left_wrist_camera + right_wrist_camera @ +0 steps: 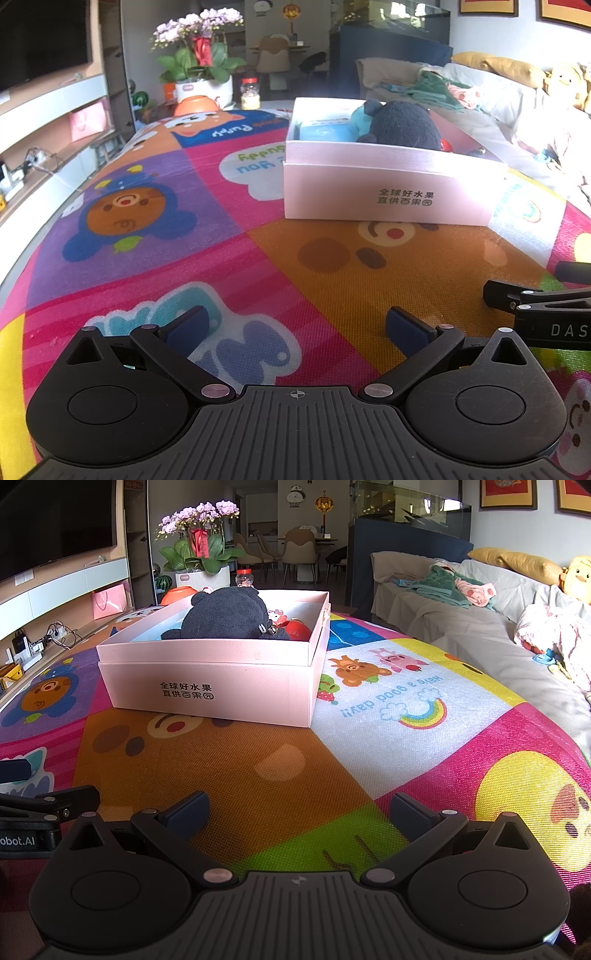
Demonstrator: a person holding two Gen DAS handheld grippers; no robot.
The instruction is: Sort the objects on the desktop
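Pink cardboard box (pixel 207 686) holds a dark navy plush toy (pixel 229 616) on a colourful cartoon play mat (pixel 280 775).

Both the left gripper (pixel 297 330) and right gripper (pixel 297 812) hover low over the mat, side by side, fingers spread wide and empty, near the box. A red round item (pixel 297 629) and blue items (pixel 325 131) also lie inside.
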